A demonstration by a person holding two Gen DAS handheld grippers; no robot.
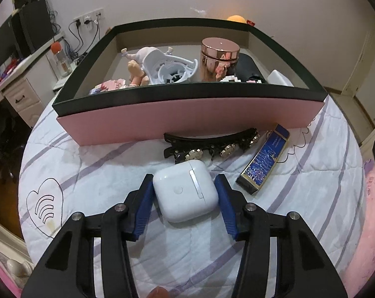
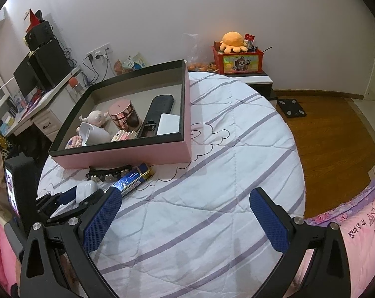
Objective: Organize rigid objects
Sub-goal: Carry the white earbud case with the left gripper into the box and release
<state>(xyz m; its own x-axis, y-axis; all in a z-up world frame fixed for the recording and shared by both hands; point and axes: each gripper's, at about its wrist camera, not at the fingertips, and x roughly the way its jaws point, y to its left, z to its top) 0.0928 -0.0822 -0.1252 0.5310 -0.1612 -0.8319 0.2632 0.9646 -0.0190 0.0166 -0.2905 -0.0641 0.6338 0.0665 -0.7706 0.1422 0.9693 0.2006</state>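
Observation:
A white earbud case (image 1: 185,193) lies on the striped bedspread, and my left gripper (image 1: 183,177) is shut on it, a blue pad pressing each side. The right wrist view shows the same case (image 2: 87,191) at the left, held in the left gripper (image 2: 80,195). Just beyond it lie a black hair clip with gold studs (image 1: 212,144) and a blue and gold rectangular box (image 1: 264,161). Behind them stands a pink box with a black rim (image 1: 187,121), holding a rose-gold jar (image 1: 218,58), a white figurine (image 1: 162,67) and a black case (image 1: 248,68). My right gripper (image 2: 185,213) hangs open over bare bedspread.
The bed's rounded edge drops to a wooden floor (image 2: 324,134) on the right, where a black scale (image 2: 291,108) lies. A desk with a monitor (image 2: 36,74) stands at the left. A red box with an orange plush (image 2: 233,41) sits behind the bed, and a pink pillow (image 2: 356,236) lies at the lower right.

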